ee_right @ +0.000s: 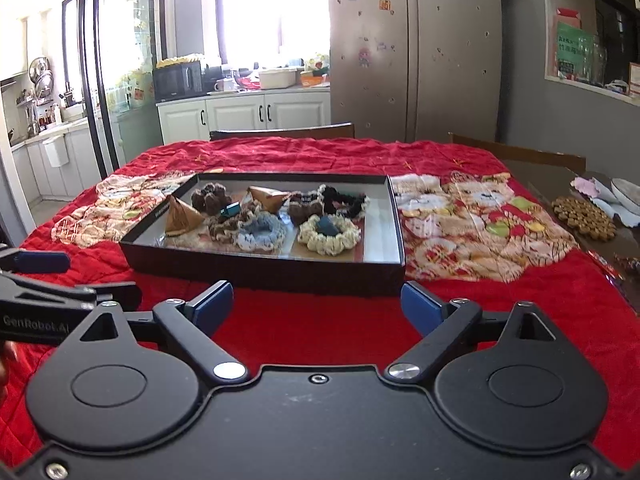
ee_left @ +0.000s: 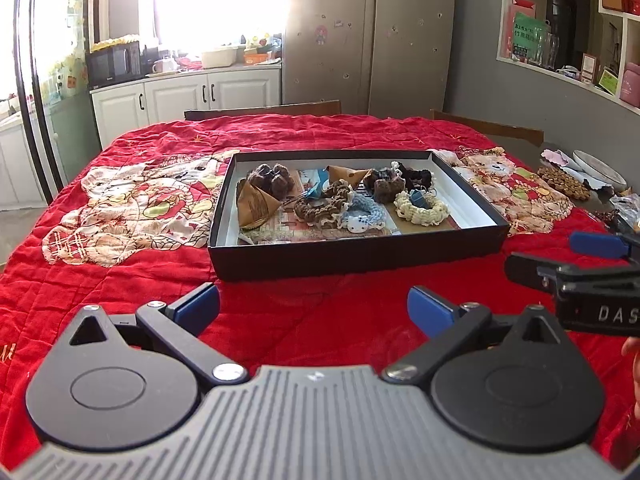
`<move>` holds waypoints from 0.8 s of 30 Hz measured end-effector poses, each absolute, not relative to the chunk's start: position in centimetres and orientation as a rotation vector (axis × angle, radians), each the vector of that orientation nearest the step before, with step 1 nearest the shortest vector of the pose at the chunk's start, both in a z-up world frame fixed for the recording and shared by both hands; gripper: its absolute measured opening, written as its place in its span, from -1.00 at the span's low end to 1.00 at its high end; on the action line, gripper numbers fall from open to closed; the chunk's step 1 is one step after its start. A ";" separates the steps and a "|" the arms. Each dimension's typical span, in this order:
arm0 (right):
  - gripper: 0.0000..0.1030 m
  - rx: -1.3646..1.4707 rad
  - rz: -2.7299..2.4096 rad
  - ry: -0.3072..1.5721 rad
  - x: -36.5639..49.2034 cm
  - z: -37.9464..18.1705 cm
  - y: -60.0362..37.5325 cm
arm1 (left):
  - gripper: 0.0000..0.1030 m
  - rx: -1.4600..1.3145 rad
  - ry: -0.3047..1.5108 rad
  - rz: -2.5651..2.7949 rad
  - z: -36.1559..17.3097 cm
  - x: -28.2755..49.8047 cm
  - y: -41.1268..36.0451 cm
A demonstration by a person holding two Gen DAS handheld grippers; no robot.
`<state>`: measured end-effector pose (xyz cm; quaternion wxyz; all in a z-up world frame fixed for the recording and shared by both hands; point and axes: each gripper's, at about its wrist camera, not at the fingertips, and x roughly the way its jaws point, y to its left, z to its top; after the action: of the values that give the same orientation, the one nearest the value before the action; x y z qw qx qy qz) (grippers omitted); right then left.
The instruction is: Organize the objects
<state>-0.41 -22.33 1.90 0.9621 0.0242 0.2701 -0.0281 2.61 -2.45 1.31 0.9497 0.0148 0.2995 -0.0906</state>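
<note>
A shallow black box [ee_left: 352,258] [ee_right: 264,274] rests on the red quilted cloth and holds several crocheted scrunchies: cream [ee_left: 421,207] [ee_right: 329,235], light blue [ee_left: 360,211] [ee_right: 262,231], brown [ee_left: 320,207] and black [ee_left: 416,176] [ee_right: 344,199]. Two tan paper cones [ee_left: 256,202] [ee_right: 182,216] lie among them. My left gripper [ee_left: 313,310] is open just short of the box's near wall, nothing between its blue pads. My right gripper [ee_right: 317,307] is open too, also near the front wall and empty. Each gripper shows at the other view's edge.
The red cloth [ee_left: 120,280] with a cartoon print covers the table. A brown beaded mat [ee_left: 564,182] [ee_right: 584,216], a plate and crumpled wrappers lie at the right edge. Chair backs [ee_left: 262,110] stand behind the table, with cabinets and a fridge beyond.
</note>
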 end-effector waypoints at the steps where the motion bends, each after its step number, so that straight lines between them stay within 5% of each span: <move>1: 0.80 0.051 -0.057 0.552 -0.6 1.8 -22.3 | 1.00 0.032 0.610 -0.186 1.3 2.5 -2.5; 24: 0.86 0.084 -0.060 0.585 -2.0 0.8 -21.9 | 1.00 0.024 0.659 -0.183 0.2 1.8 -2.6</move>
<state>-1.97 -21.90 0.83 0.9562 0.0414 0.2881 -0.0295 1.78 -2.63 0.15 0.9421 0.0119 0.3229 -0.0897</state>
